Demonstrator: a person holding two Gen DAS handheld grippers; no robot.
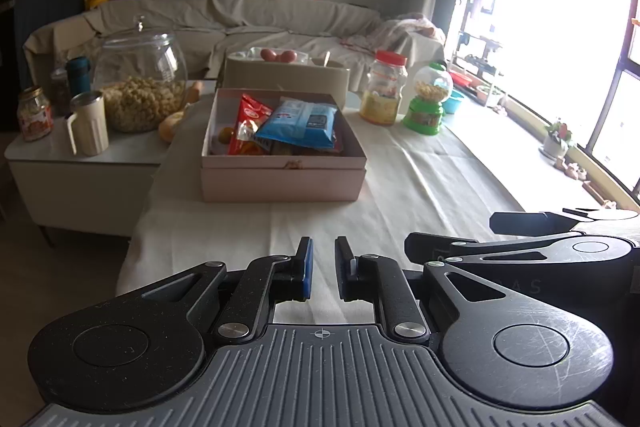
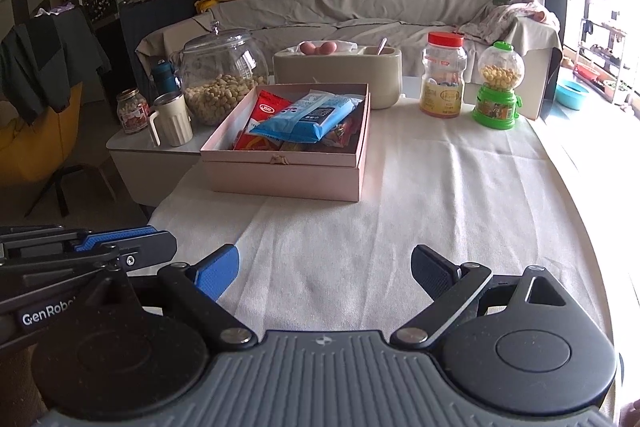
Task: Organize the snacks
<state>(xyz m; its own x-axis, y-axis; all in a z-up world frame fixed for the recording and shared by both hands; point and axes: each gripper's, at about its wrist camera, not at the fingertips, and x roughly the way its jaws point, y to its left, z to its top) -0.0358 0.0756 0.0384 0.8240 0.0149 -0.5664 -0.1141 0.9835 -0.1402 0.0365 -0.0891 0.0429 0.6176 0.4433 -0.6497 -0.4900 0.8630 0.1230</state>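
A pink open box (image 1: 280, 183) (image 2: 288, 175) stands on the white tablecloth and holds snack packs: a blue pack (image 1: 298, 125) (image 2: 308, 121) lies on top of a red pack (image 1: 250, 125) (image 2: 270, 111) and others. My left gripper (image 1: 323, 255) is near the table's front edge, well short of the box, its jaws nearly closed with a narrow gap and nothing between them. My right gripper (image 2: 324, 263) is open wide and empty, also short of the box. The left gripper also shows in the right wrist view (image 2: 120, 247).
A red-lidded plastic jar (image 2: 443, 75) and a green candy dispenser (image 2: 498, 87) stand at the back right. A beige container with eggs (image 2: 340, 71) is behind the box. A big glass jar of nuts (image 2: 222, 79), a cream mug (image 2: 170, 119) and a small jar (image 2: 132, 111) are on the side table.
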